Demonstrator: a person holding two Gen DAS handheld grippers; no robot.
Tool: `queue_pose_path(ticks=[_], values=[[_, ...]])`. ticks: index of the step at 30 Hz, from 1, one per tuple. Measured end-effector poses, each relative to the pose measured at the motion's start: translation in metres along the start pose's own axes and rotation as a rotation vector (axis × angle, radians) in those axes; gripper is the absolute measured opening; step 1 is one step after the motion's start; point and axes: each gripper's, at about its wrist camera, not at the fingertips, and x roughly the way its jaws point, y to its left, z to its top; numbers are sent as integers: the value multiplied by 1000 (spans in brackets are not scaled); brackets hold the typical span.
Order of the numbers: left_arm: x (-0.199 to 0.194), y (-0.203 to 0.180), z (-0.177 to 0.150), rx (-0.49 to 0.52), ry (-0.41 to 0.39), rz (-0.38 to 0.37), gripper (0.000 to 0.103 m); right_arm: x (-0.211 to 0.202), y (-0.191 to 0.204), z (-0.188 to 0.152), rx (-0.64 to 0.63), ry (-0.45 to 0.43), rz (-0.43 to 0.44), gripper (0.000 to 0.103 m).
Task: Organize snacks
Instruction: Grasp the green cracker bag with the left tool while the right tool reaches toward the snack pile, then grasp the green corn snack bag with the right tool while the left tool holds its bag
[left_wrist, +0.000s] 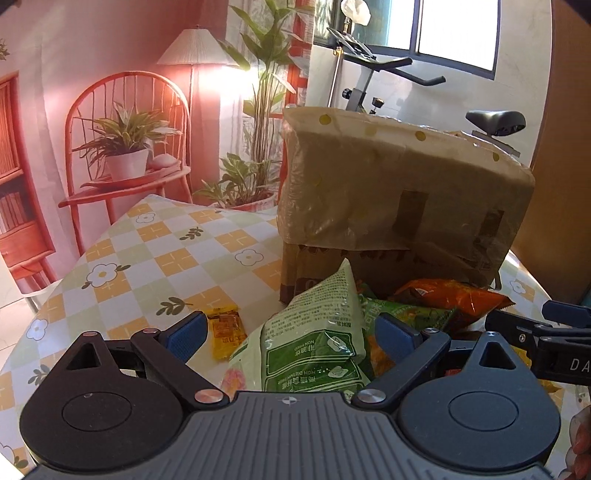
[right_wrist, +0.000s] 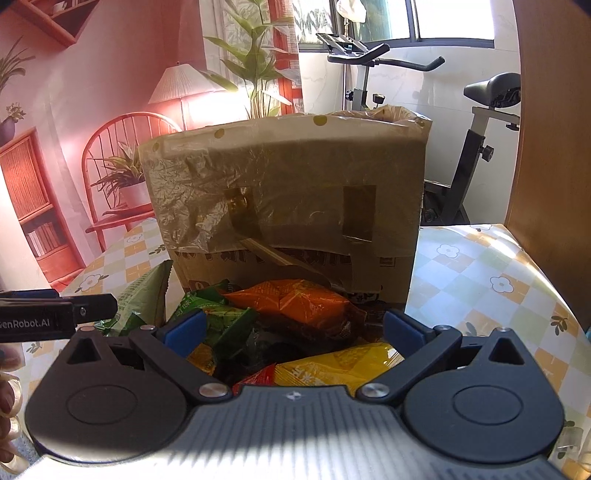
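That checked table (left_wrist: 155, 236) is crammed: both grippers, left (left_wrist: 291, 334) and right (right_wrist: 293, 330), jaws spread and empty, could snag the loose snack heap (right_wrist: 295, 317) and shove packets off the near edge.

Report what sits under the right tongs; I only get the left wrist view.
Observer: A yellow crinkly plastic snack packet lies between the right tongs, nearest the camera.
Operator: Say whether they grip it.
Observer: No. The jaws stand wide open and hold nothing.
Operator: Describe what is beside it.
Observer: A red plastic packet corner pokes out at its left edge.
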Motion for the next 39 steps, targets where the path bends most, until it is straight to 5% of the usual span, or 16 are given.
queue_pose_path(ticks=[9,15,17,19,23,34,39], values=[[36,-8,-6,22,171,22,98,11,-17,-12,47,37,-14,103],[42,-6,-14,47,219,62,98,14,-21,-14,54,39,-5,103],[41,-7,-16,65,217,79,93,15,-21,-15,58,38,0,103],[36,-8,-18,85,211,92,77,16,-21,-15,59,41,12,103],[24,5,-17,43,181,66,68,16,-19,-15,50,42,44,102],[-3,60,-17,-157,88,46,66,29,11,-7,54,110,197,98],[-9,76,-15,-195,62,98,66,36,47,4,-89,114,195,96]])
